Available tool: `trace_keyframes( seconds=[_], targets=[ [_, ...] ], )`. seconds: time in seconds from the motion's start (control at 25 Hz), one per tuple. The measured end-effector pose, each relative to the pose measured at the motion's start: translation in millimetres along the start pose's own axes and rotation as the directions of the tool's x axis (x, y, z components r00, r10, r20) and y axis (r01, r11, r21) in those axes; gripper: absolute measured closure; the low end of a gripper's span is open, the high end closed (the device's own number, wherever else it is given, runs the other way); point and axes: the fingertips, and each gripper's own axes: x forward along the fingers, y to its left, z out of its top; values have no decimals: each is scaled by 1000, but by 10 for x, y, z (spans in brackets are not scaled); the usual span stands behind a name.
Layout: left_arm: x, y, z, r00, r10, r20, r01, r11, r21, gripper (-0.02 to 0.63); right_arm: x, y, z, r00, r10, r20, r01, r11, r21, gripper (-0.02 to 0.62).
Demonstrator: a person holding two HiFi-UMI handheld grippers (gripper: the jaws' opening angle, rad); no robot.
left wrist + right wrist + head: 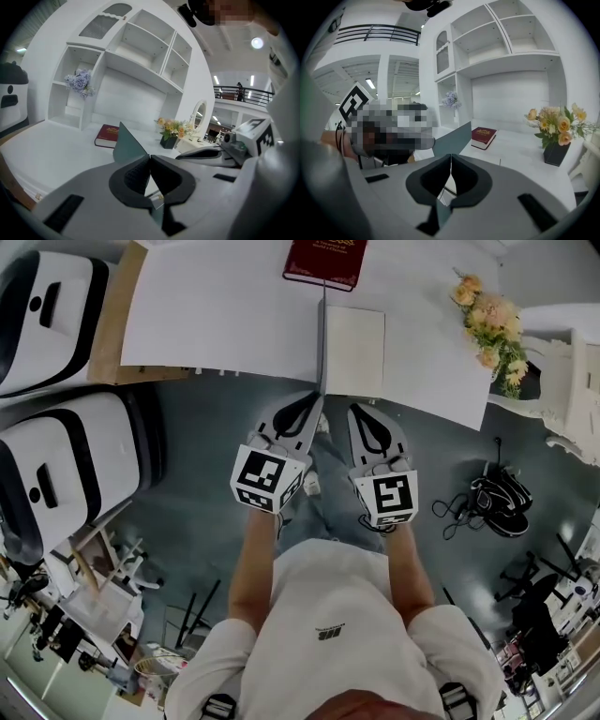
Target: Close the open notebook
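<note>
Notebook (354, 351) lies open at the white surface's (216, 324) near edge, with its grey cover (126, 143) standing upright. My left claw (317, 401) is clamped on that cover. My right claw (358, 409) is closed on nothing, beside the page.

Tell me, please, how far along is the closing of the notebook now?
Done: the cover is raised and stands about upright beside the page. In hand: the left gripper is shut on the cover's near edge. The right gripper is shut, apparently on nothing, by the page's near edge. Left: swing the cover over onto the page and let go.
</note>
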Motion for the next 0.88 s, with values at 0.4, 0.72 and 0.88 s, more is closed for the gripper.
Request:
trace_keyframes(
  seconds=[0.4,0.72,0.88],
  targets=[
    [266,-281,-54,997,-77,-29,77,997,22,606,-168,-271,-140,997,-73,-3,74,996,41,598],
    [487,-461,-138,991,-122,-61,124,991,38,606,-277,-489,-296,992,-124,-15,125,990,72,598],
    [547,-522,-163,988,-136,-75,139,989,44,606,-317,-516,-311,991,-129,-20,130,988,89,598]
  ],
)
